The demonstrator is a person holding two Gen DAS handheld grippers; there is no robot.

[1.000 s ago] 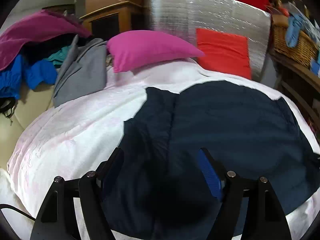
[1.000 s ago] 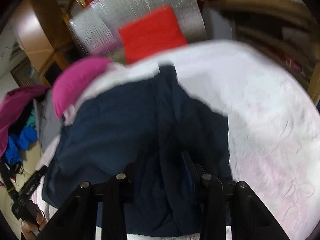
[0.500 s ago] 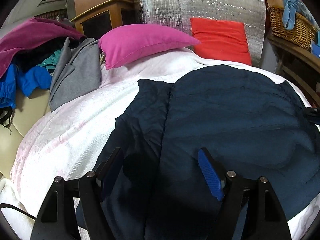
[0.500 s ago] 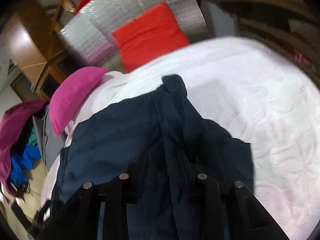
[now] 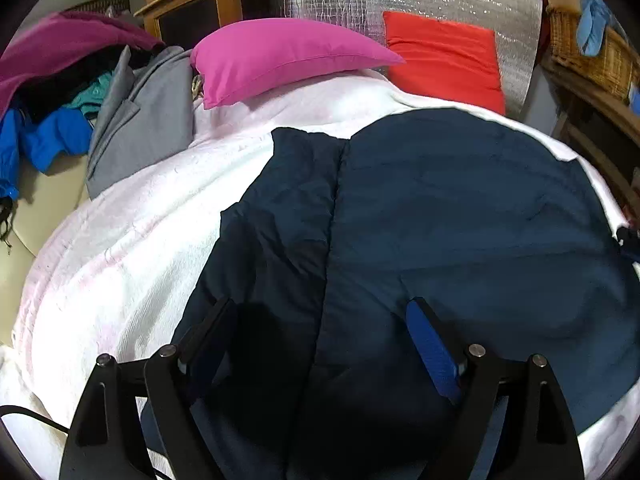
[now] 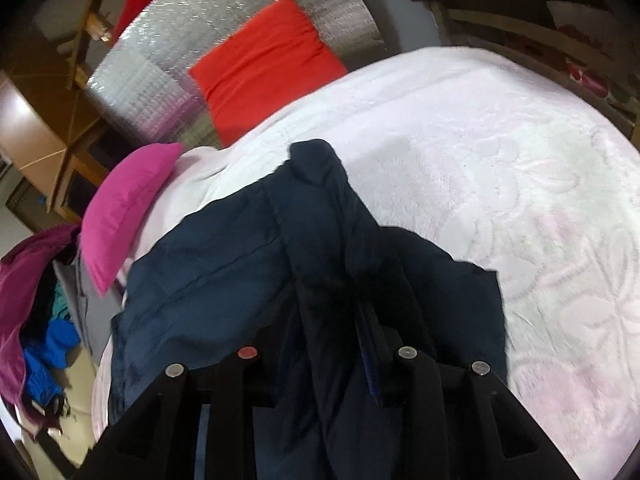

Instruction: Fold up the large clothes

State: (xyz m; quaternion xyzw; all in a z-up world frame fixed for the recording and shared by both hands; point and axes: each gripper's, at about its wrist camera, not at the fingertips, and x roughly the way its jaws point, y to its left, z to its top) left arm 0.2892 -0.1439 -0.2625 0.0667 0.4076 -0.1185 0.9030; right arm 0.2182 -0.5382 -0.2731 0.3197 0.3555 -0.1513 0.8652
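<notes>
The navy jacket (image 5: 440,220) is lying spread on the white blanket (image 5: 120,260), the pink pillow (image 5: 280,56) at its eleven o'clock. The left tongs (image 5: 320,320) are hovering over it, their jaws opening wide, nothing pinched between them. The right tongs (image 6: 332,320) are clamping a bunched fold of the jacket, jaws narrow.

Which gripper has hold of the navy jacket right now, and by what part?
The right gripper pinches a bunched fold of the navy jacket near its right edge. The left gripper holds nothing; its jaws are opening over the jacket.
</notes>
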